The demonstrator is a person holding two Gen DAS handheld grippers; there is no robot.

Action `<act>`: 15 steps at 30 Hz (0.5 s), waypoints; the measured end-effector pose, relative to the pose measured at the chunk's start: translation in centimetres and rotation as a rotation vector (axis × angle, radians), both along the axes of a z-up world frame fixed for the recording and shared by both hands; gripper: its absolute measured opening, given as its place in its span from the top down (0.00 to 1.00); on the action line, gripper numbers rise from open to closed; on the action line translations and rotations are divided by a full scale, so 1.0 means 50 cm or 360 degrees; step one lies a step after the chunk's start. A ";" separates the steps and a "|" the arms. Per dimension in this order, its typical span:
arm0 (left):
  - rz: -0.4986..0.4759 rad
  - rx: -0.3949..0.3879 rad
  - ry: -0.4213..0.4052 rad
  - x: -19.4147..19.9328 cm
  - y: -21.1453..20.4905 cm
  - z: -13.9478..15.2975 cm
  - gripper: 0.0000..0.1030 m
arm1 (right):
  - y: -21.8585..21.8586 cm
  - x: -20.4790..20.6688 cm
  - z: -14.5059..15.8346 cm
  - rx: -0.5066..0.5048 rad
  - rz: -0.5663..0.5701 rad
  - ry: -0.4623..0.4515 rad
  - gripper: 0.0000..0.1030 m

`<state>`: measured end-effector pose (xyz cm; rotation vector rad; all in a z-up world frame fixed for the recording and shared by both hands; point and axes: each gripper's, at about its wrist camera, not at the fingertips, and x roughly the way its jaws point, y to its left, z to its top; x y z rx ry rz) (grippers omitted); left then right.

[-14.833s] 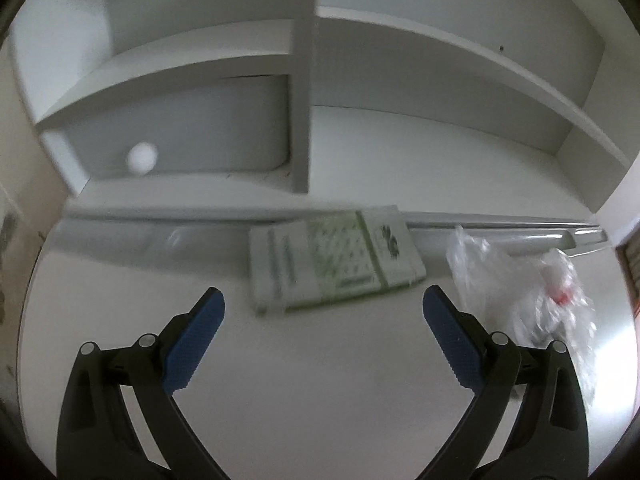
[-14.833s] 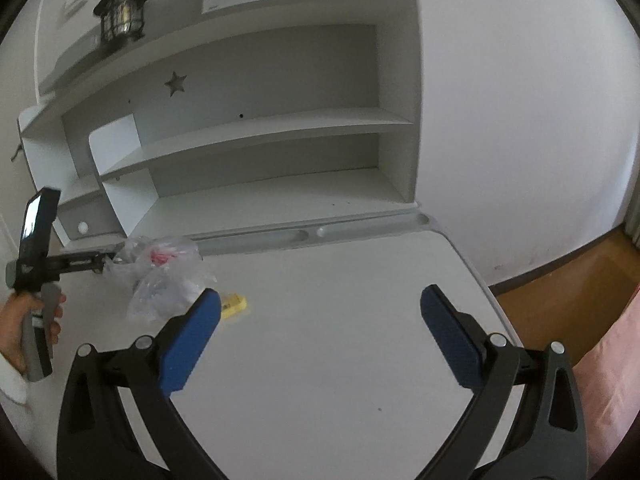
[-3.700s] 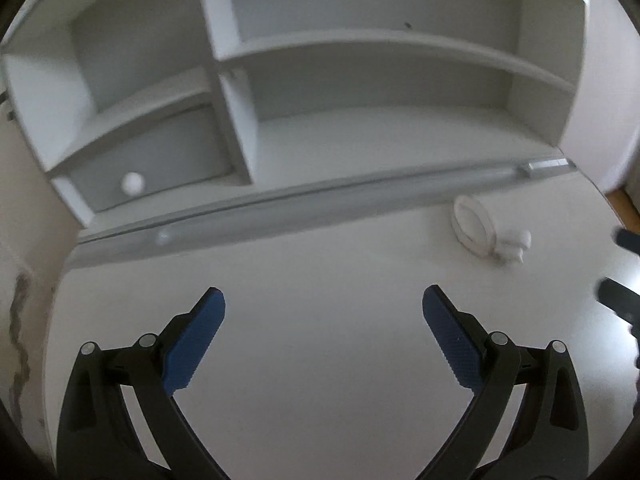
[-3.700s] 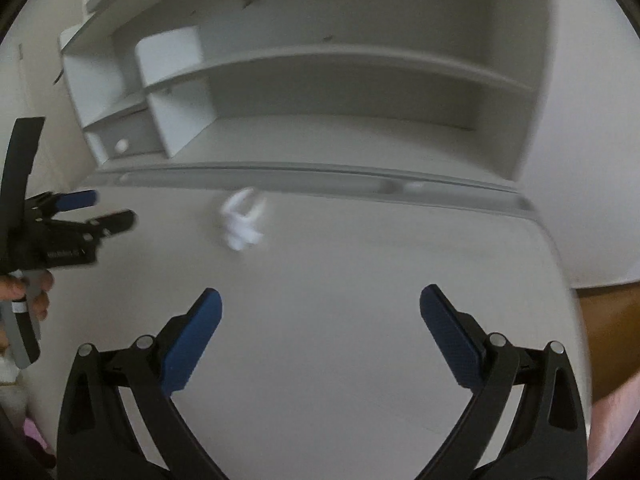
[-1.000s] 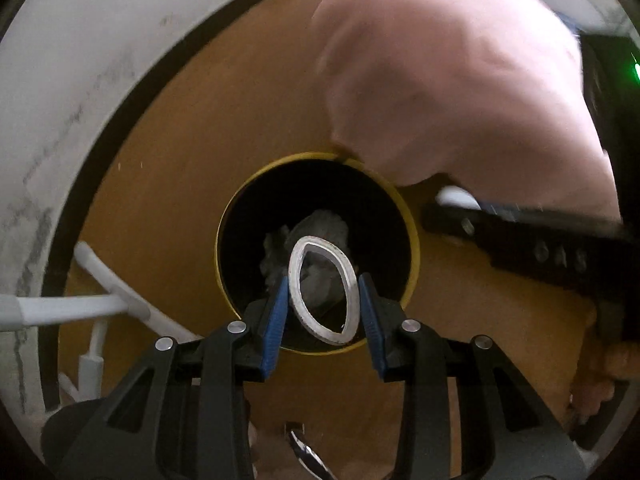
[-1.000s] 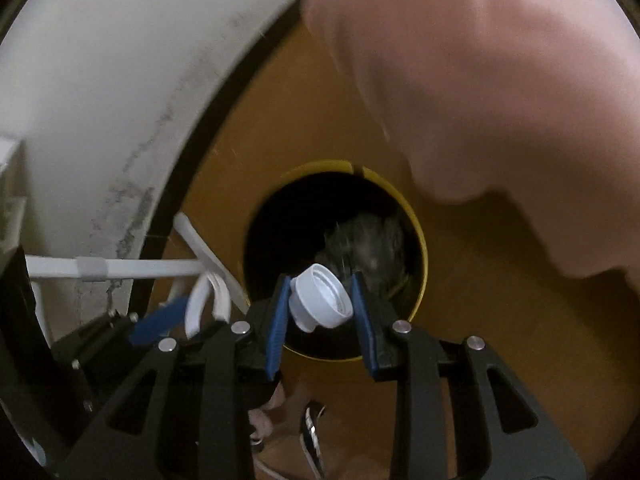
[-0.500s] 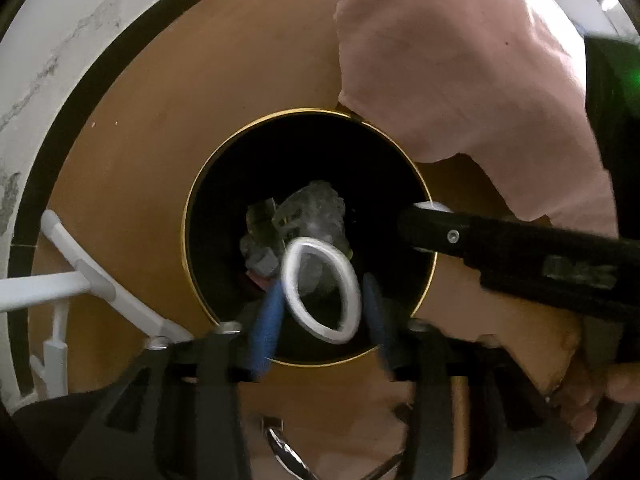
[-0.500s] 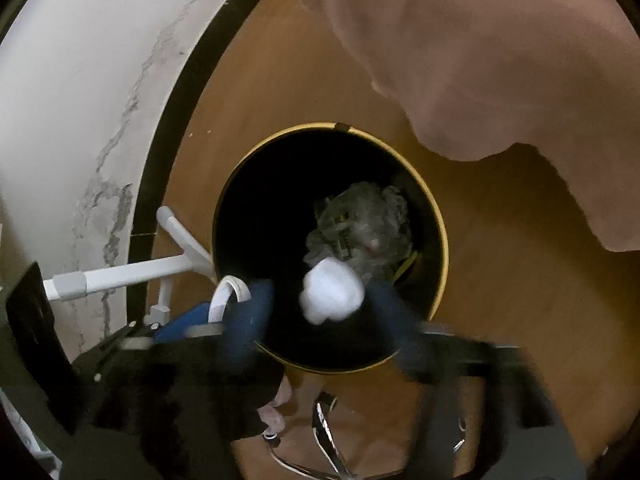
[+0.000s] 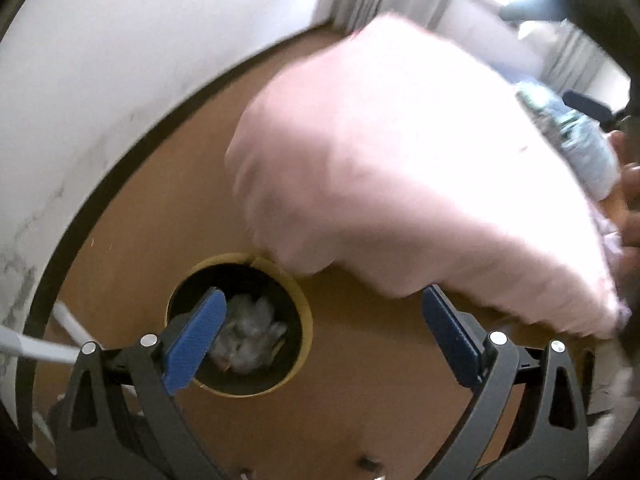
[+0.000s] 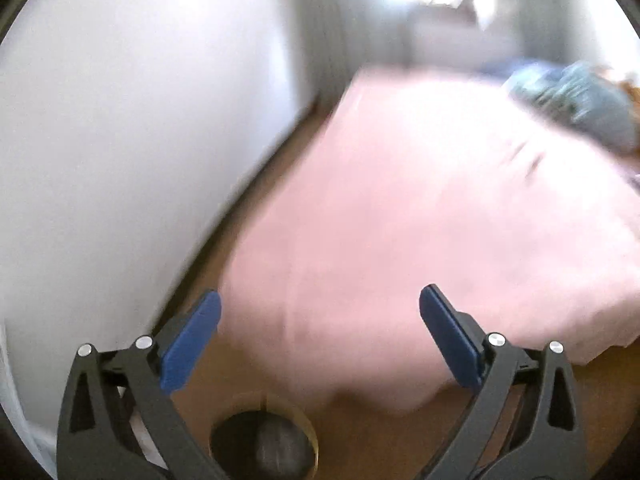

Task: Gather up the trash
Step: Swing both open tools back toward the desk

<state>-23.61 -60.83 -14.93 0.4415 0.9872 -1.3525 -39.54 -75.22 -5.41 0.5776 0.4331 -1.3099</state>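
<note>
Both tongs empty above the bin

Our left tongs (image 9: 320,320) and right tongs (image 10: 320,320) are opening wide; the round yellow-rimmed black waste bin (image 9: 306,320) lies below-left, seemingly nearer the left.

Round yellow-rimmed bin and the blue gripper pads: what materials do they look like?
Round yellow-rimmed bin: thin rolled wall with a visible seam, matte; probably cardboard or thin plastic, can't say which. Blue gripper pads: matte, ribbed face; likely rubber or soft plastic.

Both wrist views above bin (image 9: 306,322) (image 10: 310,438), right seemingly higher, blurred.
</note>
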 end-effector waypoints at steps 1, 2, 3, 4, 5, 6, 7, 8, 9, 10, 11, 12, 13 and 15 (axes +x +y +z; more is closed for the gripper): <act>-0.0010 -0.0065 -0.0005 -0.009 0.017 0.049 0.07 | 0.020 -0.018 0.040 -0.0082 -0.0031 -0.0036 0.07; -0.0014 -0.0149 -0.0027 -0.017 0.042 0.104 0.07 | 0.045 -0.033 0.080 -0.0156 -0.0050 -0.0080 0.07; -0.0009 -0.0212 -0.0063 -0.019 0.064 0.147 0.07 | 0.068 -0.039 0.109 -0.0212 -0.0055 -0.0111 0.07; 0.0001 -0.0262 -0.0105 -0.019 0.088 0.184 0.07 | 0.089 -0.039 0.129 -0.0252 -0.0055 -0.0121 0.07; 0.0032 -0.0322 -0.0171 -0.012 0.122 0.224 0.07 | 0.119 -0.025 0.152 -0.0300 -0.0042 -0.0105 0.07; 0.0079 -0.0358 -0.0236 -0.004 0.147 0.250 0.07 | 0.140 -0.012 0.164 -0.0325 -0.0021 -0.0091 0.07; 0.0135 -0.0391 -0.0302 0.009 0.177 0.272 0.07 | 0.161 0.000 0.173 -0.0344 0.0001 -0.0079 0.07; 0.0228 -0.0409 -0.0376 0.033 0.218 0.294 0.07 | 0.188 0.028 0.182 -0.0359 0.0046 -0.0069 0.07; 0.0307 -0.0406 -0.0415 0.058 0.249 0.306 0.07 | 0.213 0.057 0.185 -0.0362 0.0093 -0.0065 0.07; 0.0396 -0.0400 -0.0445 0.085 0.283 0.314 0.07 | 0.233 0.088 0.189 -0.0358 0.0148 -0.0065 0.07; 0.0527 -0.0379 -0.0491 0.121 0.327 0.323 0.07 | 0.268 0.143 0.187 -0.0344 0.0266 -0.0081 0.07; 0.0643 -0.0354 -0.0532 0.154 0.370 0.329 0.07 | 0.296 0.185 0.184 -0.0332 0.0348 -0.0091 0.07; 0.0724 -0.0338 -0.0563 0.178 0.401 0.334 0.07 | 0.326 0.223 0.183 -0.0322 0.0423 -0.0102 0.07; 0.0939 -0.0293 -0.0664 0.238 0.491 0.342 0.07 | 0.412 0.328 0.172 -0.0301 0.0645 -0.0128 0.07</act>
